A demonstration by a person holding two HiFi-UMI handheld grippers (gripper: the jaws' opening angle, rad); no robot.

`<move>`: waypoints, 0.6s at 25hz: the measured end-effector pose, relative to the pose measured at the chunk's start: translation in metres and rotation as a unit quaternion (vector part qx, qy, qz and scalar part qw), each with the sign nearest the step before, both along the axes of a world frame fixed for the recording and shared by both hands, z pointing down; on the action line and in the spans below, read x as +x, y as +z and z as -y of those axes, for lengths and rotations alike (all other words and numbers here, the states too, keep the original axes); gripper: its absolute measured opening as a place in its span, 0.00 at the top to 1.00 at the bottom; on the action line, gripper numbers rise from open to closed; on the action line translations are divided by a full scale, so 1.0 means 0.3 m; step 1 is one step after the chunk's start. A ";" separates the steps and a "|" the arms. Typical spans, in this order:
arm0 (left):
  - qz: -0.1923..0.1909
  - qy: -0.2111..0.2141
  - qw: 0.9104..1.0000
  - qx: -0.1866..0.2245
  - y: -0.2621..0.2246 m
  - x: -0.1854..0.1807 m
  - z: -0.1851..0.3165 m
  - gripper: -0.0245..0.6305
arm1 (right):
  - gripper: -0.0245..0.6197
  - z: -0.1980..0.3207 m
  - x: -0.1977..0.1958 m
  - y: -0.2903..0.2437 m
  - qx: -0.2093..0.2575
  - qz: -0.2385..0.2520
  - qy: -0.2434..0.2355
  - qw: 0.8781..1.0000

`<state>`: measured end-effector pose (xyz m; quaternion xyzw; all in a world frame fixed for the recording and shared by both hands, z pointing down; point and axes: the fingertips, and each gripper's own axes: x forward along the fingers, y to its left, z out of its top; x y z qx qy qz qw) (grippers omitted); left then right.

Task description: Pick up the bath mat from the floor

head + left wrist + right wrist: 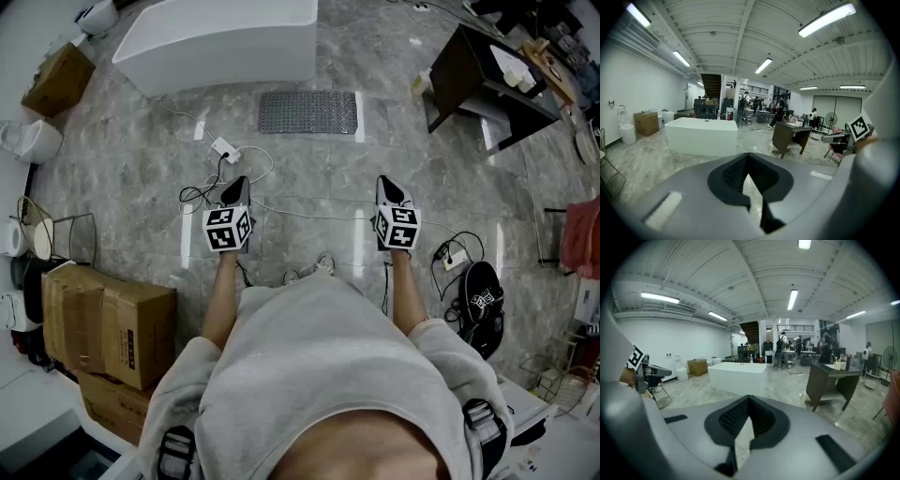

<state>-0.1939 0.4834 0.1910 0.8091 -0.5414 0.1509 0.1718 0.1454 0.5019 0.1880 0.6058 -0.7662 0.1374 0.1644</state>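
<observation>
A grey dotted bath mat lies flat on the marble floor, just in front of the white bathtub. My left gripper and right gripper are held side by side at waist height, well short of the mat, both pointing toward it. Each is shut with nothing between the jaws. In the left gripper view the left gripper points level at the bathtub, and in the right gripper view the right gripper does the same toward the bathtub. The mat is hidden in both gripper views.
A white power strip and cables trail across the floor between me and the mat. Cardboard boxes stand at my left, a dark desk at the far right, a black bag at my right. People stand far back in the hall.
</observation>
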 end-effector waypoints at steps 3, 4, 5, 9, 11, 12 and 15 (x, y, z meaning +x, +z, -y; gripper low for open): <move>-0.002 0.001 1.000 -0.002 0.007 0.007 -0.008 0.95 | 0.94 -0.012 -0.004 0.005 -0.002 -0.002 -0.004 1.000; -0.002 0.001 1.000 -0.002 0.009 0.009 -0.011 0.95 | 0.94 -0.015 -0.004 0.006 -0.002 -0.003 -0.005 1.000; -0.003 0.001 1.000 -0.003 0.011 0.012 -0.015 0.95 | 0.94 -0.017 -0.003 0.006 -0.002 -0.004 -0.006 1.000; -0.002 0.002 1.000 -0.003 0.009 0.026 -0.014 0.95 | 0.94 -0.015 0.002 0.002 -0.001 -0.003 -0.010 1.000; -0.002 0.003 1.000 0.004 -0.002 0.031 -0.012 0.94 | 0.94 -0.013 -0.001 -0.003 0.001 0.002 -0.013 1.000; -0.002 0.005 1.000 0.011 -0.009 0.034 -0.011 0.94 | 0.94 -0.012 -0.002 -0.010 0.007 0.006 -0.015 1.000; -0.014 0.025 0.999 0.026 -0.025 0.060 -0.011 0.74 | 0.94 -0.004 -0.017 -0.029 0.025 0.026 -0.032 0.999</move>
